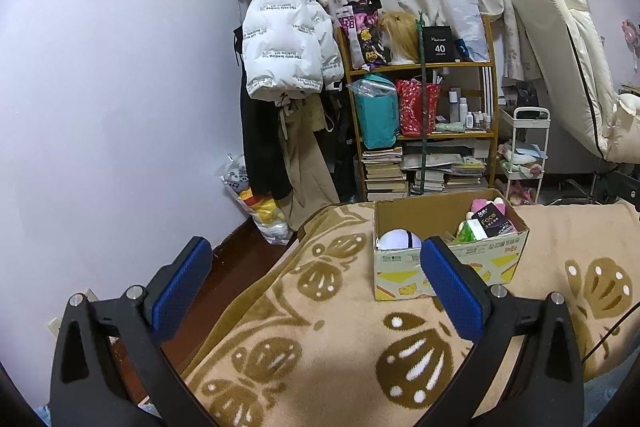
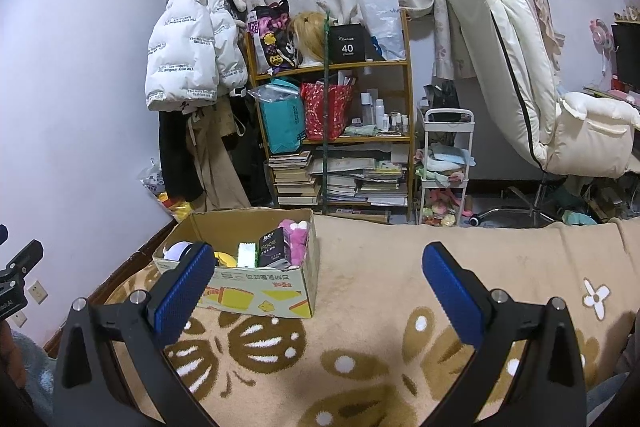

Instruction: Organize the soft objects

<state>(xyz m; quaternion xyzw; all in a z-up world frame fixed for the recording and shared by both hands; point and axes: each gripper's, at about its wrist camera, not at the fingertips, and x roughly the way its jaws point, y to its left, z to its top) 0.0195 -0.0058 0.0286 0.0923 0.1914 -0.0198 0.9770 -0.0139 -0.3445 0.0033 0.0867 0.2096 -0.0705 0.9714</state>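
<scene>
An open cardboard box (image 1: 448,267) (image 2: 260,291) sits on a tan blanket with brown butterfly patterns (image 1: 320,347) (image 2: 380,307). Inside lie a white and navy plush (image 1: 398,239) (image 2: 179,250), a pink plush (image 1: 486,206) (image 2: 296,237), a black tissue pack (image 1: 490,221) (image 2: 274,247), a green pack (image 1: 472,231) (image 2: 246,254) and something yellow (image 2: 224,259). My left gripper (image 1: 316,251) hovers open above the blanket, left of and nearer than the box. My right gripper (image 2: 318,257) is open too, holding nothing, to the box's right.
Behind the bed stand a wooden shelf (image 1: 420,99) (image 2: 332,107) full of bags and books, hanging coats (image 1: 280,47) (image 2: 192,47), a white cart (image 2: 444,163) and a white chair (image 2: 532,67). A bag of plush toys (image 1: 260,211) leans on the wall. The bed's edge drops to dark floor at left.
</scene>
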